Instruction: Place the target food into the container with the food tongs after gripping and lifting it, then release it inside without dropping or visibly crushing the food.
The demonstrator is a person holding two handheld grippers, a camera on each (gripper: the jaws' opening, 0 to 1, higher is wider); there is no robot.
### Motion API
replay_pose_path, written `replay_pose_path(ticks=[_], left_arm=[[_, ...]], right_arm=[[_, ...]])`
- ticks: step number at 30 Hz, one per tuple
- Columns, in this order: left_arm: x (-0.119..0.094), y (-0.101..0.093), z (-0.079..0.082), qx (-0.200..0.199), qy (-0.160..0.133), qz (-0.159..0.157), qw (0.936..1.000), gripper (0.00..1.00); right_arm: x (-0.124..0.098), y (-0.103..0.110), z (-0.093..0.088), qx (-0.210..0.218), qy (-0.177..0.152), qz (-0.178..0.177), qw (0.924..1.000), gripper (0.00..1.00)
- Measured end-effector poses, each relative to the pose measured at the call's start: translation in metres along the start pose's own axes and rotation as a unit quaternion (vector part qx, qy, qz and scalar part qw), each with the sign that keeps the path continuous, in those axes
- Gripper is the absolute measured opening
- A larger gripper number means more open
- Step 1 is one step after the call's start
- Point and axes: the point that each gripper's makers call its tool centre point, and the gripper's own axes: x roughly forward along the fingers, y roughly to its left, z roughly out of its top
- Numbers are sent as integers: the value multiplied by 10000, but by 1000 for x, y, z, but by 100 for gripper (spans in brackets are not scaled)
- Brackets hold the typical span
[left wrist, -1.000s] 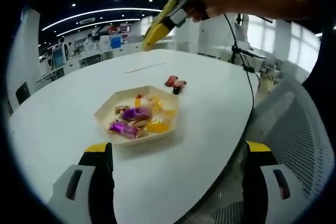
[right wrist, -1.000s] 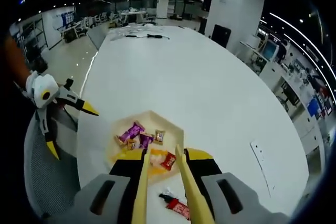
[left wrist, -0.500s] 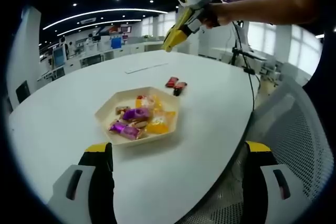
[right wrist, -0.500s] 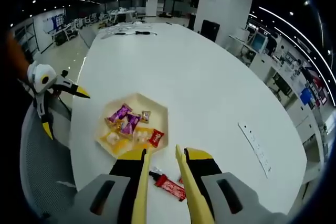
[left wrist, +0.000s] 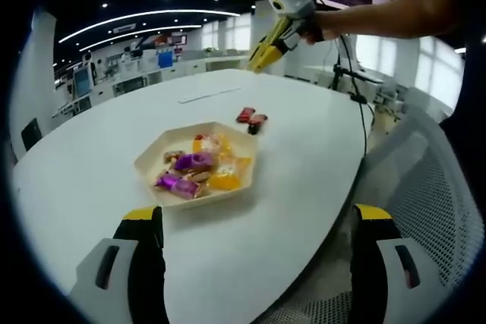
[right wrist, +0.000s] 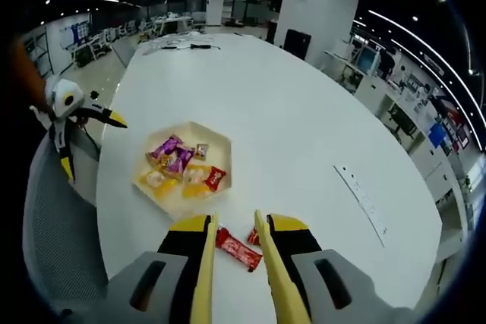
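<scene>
Here we counted one hexagonal tray (left wrist: 196,158) (right wrist: 184,171) on the white worktop (left wrist: 99,134) (right wrist: 304,134), holding a heap of wrapped sweets (left wrist: 199,171) (right wrist: 181,171): two purple ones, several yellow or orange, and one red. Just beyond the tray's far corner, in the left gripper view, lay two red wrapped bars (left wrist: 252,118) side by side, clear of the tray. In the right gripper view the same two bars (right wrist: 241,248) lay on the worktop between the tray and the right tongs (right wrist: 234,263), whose long yellow blades stood slightly apart with nothing between them; the longer bar reached between the blade tips, though we could not tell whether it touched them. The left tongs (left wrist: 258,256) (right wrist: 76,130) were spread wide and empty, near the tray's closest edge. A hand held the right tongs (left wrist: 267,43) high above the bars. A thin pale strip (left wrist: 209,95) (right wrist: 363,201) lay well beyond the tray, and a mesh chair (left wrist: 425,187) stood beside the worktop. Nothing stood between tongs and bars.
</scene>
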Motion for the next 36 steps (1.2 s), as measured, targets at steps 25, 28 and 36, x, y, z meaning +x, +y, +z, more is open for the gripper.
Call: replay_pose_path(ticks=[25, 28, 36], left_arm=[[-1, 3, 0, 252, 13, 109, 9996, 100], [-1, 5, 1, 226, -13, 160, 9996, 100], [1, 5, -4, 277, 106, 151, 9994, 100]], right_arm=[[-6, -17, -25, -306, -456, 601, 9967, 28], [-1, -16, -29, -415, -524, 667, 9955, 28], [17, -15, -43, -551, -691, 901, 9920, 28]])
